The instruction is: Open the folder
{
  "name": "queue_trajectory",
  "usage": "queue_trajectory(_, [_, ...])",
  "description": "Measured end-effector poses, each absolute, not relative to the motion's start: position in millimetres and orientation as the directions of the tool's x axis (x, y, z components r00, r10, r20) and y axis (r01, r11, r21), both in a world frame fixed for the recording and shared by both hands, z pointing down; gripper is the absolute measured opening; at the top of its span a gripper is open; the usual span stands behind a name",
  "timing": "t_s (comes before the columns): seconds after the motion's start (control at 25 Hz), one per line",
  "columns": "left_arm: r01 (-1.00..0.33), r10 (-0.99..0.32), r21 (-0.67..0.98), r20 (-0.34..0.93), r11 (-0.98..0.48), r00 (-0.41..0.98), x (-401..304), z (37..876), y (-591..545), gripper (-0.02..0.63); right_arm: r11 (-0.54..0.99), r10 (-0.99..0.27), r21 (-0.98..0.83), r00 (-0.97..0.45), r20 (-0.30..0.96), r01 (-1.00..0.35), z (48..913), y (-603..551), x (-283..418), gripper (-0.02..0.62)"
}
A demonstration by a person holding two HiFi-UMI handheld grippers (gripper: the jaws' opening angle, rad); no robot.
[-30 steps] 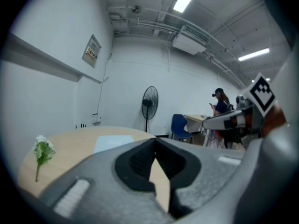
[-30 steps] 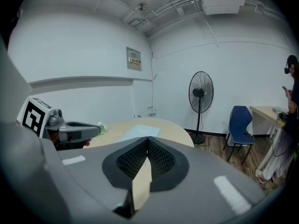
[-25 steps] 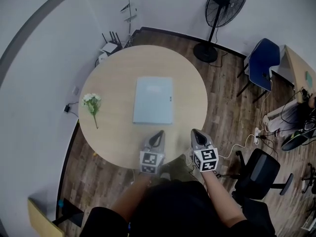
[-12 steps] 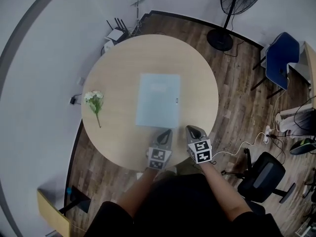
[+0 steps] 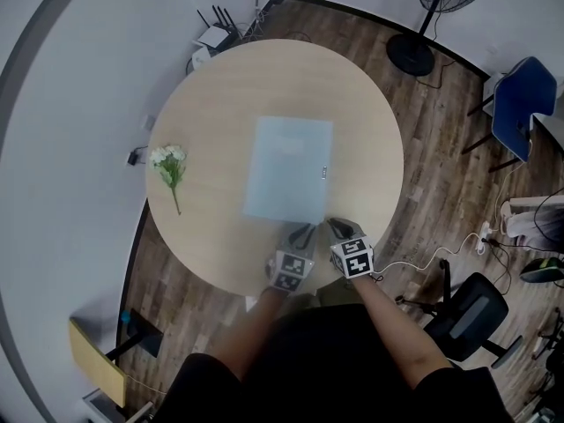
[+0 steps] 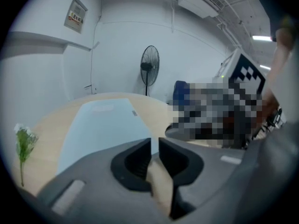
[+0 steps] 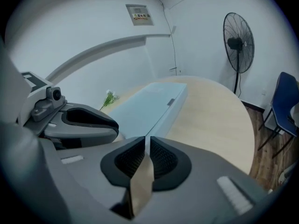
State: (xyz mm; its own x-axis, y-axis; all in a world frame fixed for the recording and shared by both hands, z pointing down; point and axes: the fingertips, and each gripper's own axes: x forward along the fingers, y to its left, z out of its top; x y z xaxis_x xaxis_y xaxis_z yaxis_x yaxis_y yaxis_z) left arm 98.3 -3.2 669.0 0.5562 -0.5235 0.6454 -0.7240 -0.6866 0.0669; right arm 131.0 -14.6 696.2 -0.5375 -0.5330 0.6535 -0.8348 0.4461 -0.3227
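Both your left gripper (image 5: 304, 231) and right gripper (image 5: 338, 226) have dropped to the near edge of the closed folder (image 5: 289, 170), jaws just cracking apart, nothing between them, cover untouched.

The head camera looked steeply down from above on the round pale-wood bench (image 5: 203, 104) and the dark plank floor (image 5: 423, 166) around it. The camera on the left hand-held gripper (image 6: 154, 141) sat low at the near rim. It faced along jaws that had just been opening, empty, across the flat light-blue rectangular folder (image 6: 100, 125) toward the black pedestal fan (image 6: 149, 69). That on the right hand-held gripper (image 7: 145, 141), just beside it, faced likewise, its jaws also just opening on nothing. All three views shared bench, folder, fan and the small white-flowered sprig (image 5: 169, 161).
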Motion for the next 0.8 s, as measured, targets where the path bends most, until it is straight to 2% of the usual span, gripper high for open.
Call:
queue_trajectory(0.16, [-0.69,-0.485,0.034,0.687,-0.723,0.542,102.1,682.8,-5.9,0.072,0.455,-0.478,-0.367,-0.57,0.668,-0.811,714.1,-19.9,123.5,0.06])
queue_trajectory(0.48, [-0.657,-0.446,-0.009,0.741,-0.754,0.502,100.5,709.2,-14.8,0.109,0.473,-0.399,-0.425,-0.618,0.678,-0.771,726.7,-30.5,117.6,0.067])
queue_trajectory(0.8, [-0.607,-0.422,-0.078,0.787,-0.791,0.45,103.5,718.2,-22.4,0.166,0.475,-0.35,-0.457,-0.638,0.686,-0.752,730.5,-36.4,117.9,0.103])
